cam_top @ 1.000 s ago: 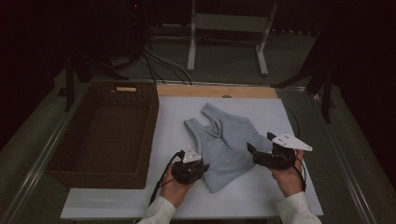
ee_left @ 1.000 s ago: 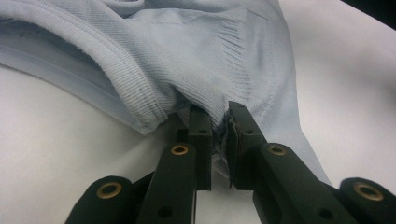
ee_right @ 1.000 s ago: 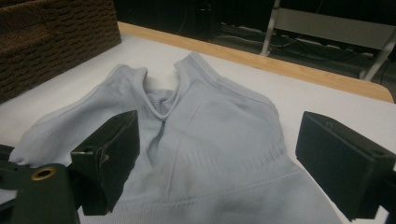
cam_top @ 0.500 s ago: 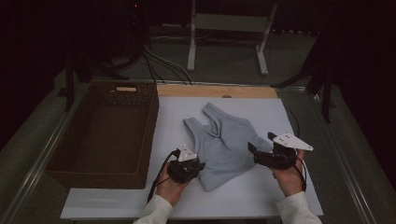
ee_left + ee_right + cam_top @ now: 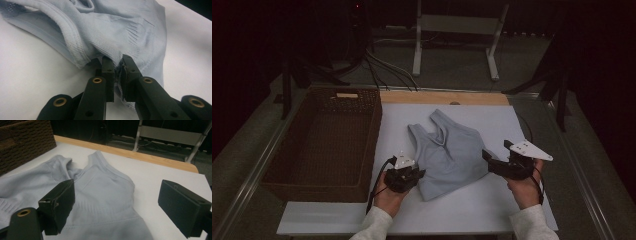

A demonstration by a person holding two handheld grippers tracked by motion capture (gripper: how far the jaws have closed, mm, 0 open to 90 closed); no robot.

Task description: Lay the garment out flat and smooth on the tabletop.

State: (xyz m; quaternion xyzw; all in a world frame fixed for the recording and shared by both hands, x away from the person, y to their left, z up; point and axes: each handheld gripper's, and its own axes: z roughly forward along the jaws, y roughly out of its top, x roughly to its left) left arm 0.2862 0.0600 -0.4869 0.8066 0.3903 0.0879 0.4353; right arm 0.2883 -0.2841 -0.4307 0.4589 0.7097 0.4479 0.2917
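Observation:
A light grey sleeveless top point(image 5: 447, 150) lies flat on the white table point(image 5: 492, 205), straps toward the far side. My left gripper point(image 5: 419, 173) is at its lower left corner. In the left gripper view the black jaws point(image 5: 118, 66) are shut on the bunched ribbed hem of the top point(image 5: 120, 27). My right gripper point(image 5: 486, 156) is at the top's right edge, just above the cloth. In the right gripper view its jaws point(image 5: 117, 195) stand wide open over the top point(image 5: 100, 182), with nothing pressed between them.
A dark woven basket point(image 5: 374, 130) stands on the left, close beside the top; its corner point(image 5: 25, 142) is in the right gripper view. A wooden strip point(image 5: 447, 97) runs along the table's far edge. Cables and a metal stand point(image 5: 452, 25) are on the floor beyond.
My left gripper has shifted a little to the left, dragging the top's lower hem corner with it. The right gripper has stayed where it was.

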